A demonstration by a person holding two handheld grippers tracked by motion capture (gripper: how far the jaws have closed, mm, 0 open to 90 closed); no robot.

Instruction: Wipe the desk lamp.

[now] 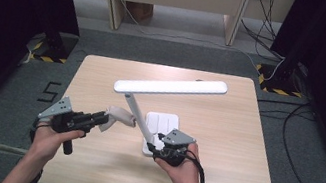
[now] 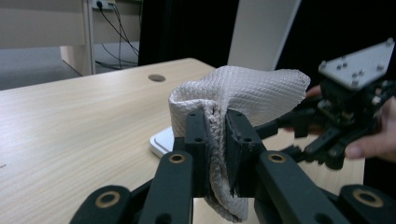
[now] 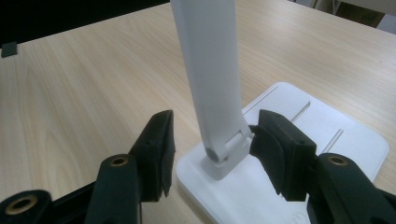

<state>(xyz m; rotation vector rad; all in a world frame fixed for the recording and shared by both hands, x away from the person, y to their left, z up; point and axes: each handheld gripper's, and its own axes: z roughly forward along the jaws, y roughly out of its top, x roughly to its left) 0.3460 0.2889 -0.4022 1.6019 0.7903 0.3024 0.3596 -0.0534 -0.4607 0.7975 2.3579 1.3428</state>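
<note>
High view: left claw (image 1: 97, 119) clenched on the cloth (image 1: 118, 115), near left on the worktop (image 1: 224, 133); right claw (image 1: 161, 148) at the white lamp (image 1: 170, 87) base (image 1: 163, 124).
Left gripper view: cloth (image 2: 233, 100) pinched tight between jaws; right claw (image 2: 299, 135) beyond it.
Right gripper view: right claw (image 3: 212, 154) released, jaws either side of the lamp stem (image 3: 210, 79) hinge; right jaw seems to touch it.

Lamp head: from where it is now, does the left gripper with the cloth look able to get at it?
Probably yes. The left gripper is shut on the cloth just left of the lamp arm, and the lamp head hangs above and beyond it with open space between. The right gripper, jaws open around the arm's hinge, stays low.
</note>
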